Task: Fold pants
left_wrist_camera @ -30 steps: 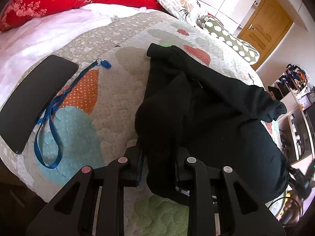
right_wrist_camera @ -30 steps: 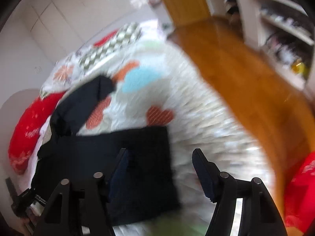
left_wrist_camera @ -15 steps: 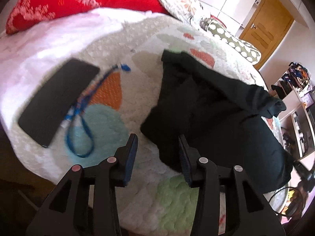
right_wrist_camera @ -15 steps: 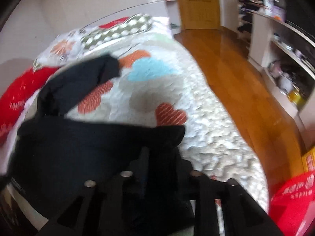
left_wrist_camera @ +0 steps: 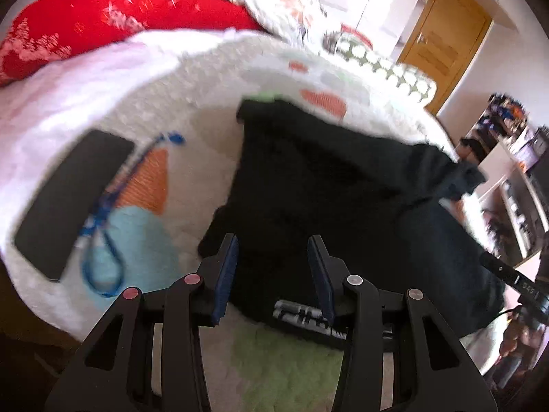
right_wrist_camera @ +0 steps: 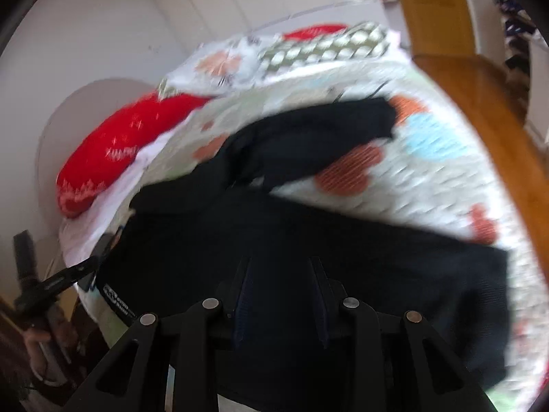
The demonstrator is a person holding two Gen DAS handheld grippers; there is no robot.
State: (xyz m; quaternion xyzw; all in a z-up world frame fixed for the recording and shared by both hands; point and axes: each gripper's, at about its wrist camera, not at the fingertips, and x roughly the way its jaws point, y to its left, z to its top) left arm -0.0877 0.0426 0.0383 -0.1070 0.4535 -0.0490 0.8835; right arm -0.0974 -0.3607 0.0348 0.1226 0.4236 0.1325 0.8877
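At the far left of your left wrist view a dark phone (left_wrist_camera: 68,202) lies flat on the bed's quilt (left_wrist_camera: 206,110), with a blue lanyard (left_wrist_camera: 103,237) looped just beside it. A red pillow (left_wrist_camera: 113,24) sits at the head of the bed, beyond them. Moving right, your left claw (left_wrist_camera: 272,271) hangs with its jaws parted wide, nothing between them, over the near edge of the pants (left_wrist_camera: 343,185). The pants (black, and rumpled) lie spread across the middle of the quilt, one leg running off toward the right edge of the bed, the printed waistband nearest you.

In your right wrist view the red pillow (right_wrist_camera: 123,151) shows at left, then the pants (right_wrist_camera: 308,240) fill the middle of the quilt (right_wrist_camera: 429,178), a leg stretching away to the upper right. Your right claw (right_wrist_camera: 283,295) sits low over the dark cloth with its jaws apart; the blur hides whether any fabric lies between them.
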